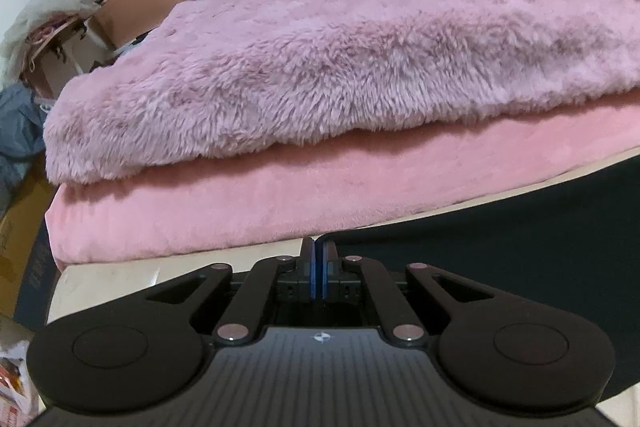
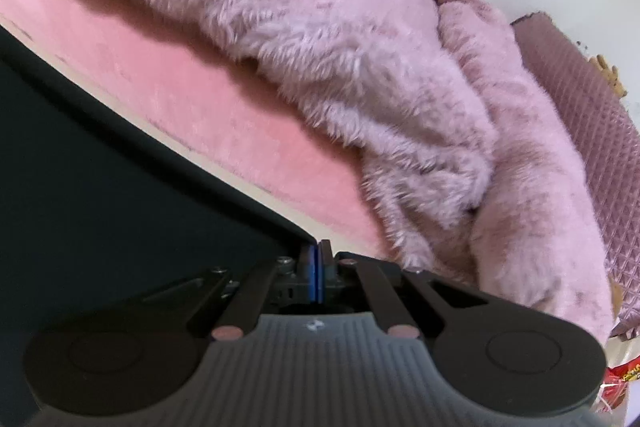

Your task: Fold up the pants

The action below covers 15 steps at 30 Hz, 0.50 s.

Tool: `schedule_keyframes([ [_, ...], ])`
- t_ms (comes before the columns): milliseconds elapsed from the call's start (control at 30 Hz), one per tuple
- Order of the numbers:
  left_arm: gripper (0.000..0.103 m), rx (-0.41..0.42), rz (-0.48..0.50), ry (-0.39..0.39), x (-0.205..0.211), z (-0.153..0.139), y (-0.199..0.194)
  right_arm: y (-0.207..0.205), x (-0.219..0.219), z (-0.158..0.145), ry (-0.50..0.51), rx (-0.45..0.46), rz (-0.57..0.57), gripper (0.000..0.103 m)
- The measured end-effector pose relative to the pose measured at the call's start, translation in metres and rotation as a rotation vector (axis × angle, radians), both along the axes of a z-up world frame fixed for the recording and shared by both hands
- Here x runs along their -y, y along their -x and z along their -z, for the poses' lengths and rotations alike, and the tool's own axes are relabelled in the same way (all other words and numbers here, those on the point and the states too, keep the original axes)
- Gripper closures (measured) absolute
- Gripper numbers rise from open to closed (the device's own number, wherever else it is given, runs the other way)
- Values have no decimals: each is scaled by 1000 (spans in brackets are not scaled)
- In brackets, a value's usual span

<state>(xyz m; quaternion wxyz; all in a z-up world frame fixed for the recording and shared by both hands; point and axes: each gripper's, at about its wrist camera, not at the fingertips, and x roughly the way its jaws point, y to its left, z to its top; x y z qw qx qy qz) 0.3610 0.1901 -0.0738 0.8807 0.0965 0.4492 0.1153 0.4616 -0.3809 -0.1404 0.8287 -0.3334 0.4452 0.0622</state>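
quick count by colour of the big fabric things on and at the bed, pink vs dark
pink: 2, the fluffy blanket and the smooth pink cover under it
dark: 1, the pants, pinched at the edge by the left gripper and the right gripper
total: 3

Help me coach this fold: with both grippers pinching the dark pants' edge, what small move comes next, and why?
Probably lift both corners together and carry them over the bed. The left gripper and right gripper are each shut on a corner of the pants, whose edge runs taut between them.
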Motion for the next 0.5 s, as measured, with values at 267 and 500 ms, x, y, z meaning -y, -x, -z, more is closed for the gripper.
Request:
schedule_keyframes([
  [267,100,-43,-17,-32,0,30,-18,-12,-6,23,-4,-13,25,103],
  [500,100,-21,-44,-21,5,37,-19,-12,-3,29,-47,15,89,102],
])
